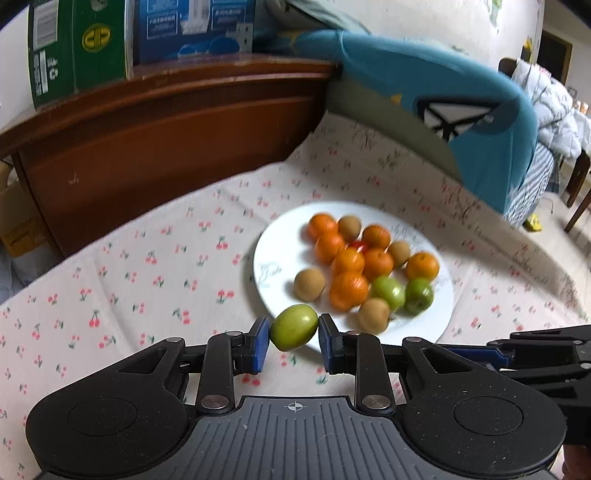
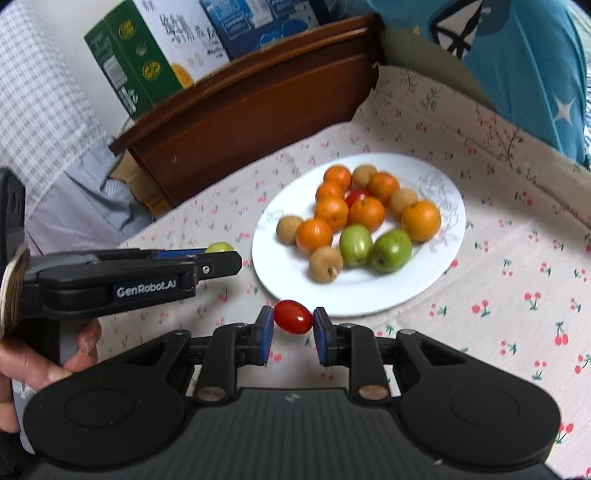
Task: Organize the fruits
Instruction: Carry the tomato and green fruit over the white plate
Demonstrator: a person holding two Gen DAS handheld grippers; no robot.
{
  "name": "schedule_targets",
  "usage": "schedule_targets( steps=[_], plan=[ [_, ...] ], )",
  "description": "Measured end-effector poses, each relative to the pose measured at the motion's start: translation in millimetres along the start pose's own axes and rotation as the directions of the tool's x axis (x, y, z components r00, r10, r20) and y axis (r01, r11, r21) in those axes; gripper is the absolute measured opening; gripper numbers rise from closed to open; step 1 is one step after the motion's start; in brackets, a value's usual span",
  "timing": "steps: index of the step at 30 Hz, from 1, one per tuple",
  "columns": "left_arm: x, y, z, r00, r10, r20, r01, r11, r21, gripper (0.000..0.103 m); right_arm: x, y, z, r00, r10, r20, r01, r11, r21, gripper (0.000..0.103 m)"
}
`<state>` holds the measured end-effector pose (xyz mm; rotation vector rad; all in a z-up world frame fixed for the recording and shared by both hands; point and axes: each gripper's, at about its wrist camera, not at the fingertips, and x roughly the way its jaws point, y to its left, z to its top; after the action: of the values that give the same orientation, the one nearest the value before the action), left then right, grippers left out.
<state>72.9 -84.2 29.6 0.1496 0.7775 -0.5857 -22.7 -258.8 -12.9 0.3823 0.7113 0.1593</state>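
A white plate (image 1: 273, 258) on the cherry-print cloth holds several oranges (image 1: 349, 290), brown longans (image 1: 309, 284), two green jujubes (image 1: 388, 291) and a red tomato (image 1: 360, 244). My left gripper (image 1: 294, 338) is shut on a green jujube (image 1: 294, 326), held just short of the plate's near rim. My right gripper (image 2: 293, 326) is shut on a red cherry tomato (image 2: 293, 316) at the plate's (image 2: 439, 254) near edge. In the right wrist view the left gripper (image 2: 218, 264) shows from the side, left of the plate, the jujube (image 2: 219, 246) peeking above it.
A wooden headboard (image 1: 166, 140) stands behind the cloth, with green (image 1: 79, 44) and blue (image 1: 195, 26) cartons on it. A blue pillow (image 1: 461, 110) lies behind the plate at the right. The right gripper's body (image 1: 546, 354) shows at the lower right.
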Motion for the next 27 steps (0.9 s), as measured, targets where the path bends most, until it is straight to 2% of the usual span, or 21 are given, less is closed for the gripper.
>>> schedule_targets(
  steps=[5, 12, 19, 27],
  plan=[
    [-5, -3, 13, 0.999, -0.018, 0.045, 0.019, 1.0, -0.01, 0.026, -12, -6, 17, 0.998, -0.004, 0.062, 0.003, 1.0, 0.019, 0.023],
    [-2, -7, 32, 0.995, -0.043, 0.085, 0.045, 0.999, -0.019, 0.026, -21, -20, 44, 0.995, -0.028, 0.099, 0.024, 0.999, 0.038, 0.023],
    [16, -5, 43, 0.996, -0.038, 0.082, 0.04, 0.999, -0.031, 0.026, -14, -37, 65, 0.997, -0.023, 0.076, 0.019, 0.998, 0.053, 0.023],
    [43, -4, 51, 0.998, -0.05, 0.047, 0.052, 0.997, -0.055, 0.026, 10, -58, 70, 1.0, -0.011, 0.014, 0.008, 0.986, 0.165, 0.023]
  ],
)
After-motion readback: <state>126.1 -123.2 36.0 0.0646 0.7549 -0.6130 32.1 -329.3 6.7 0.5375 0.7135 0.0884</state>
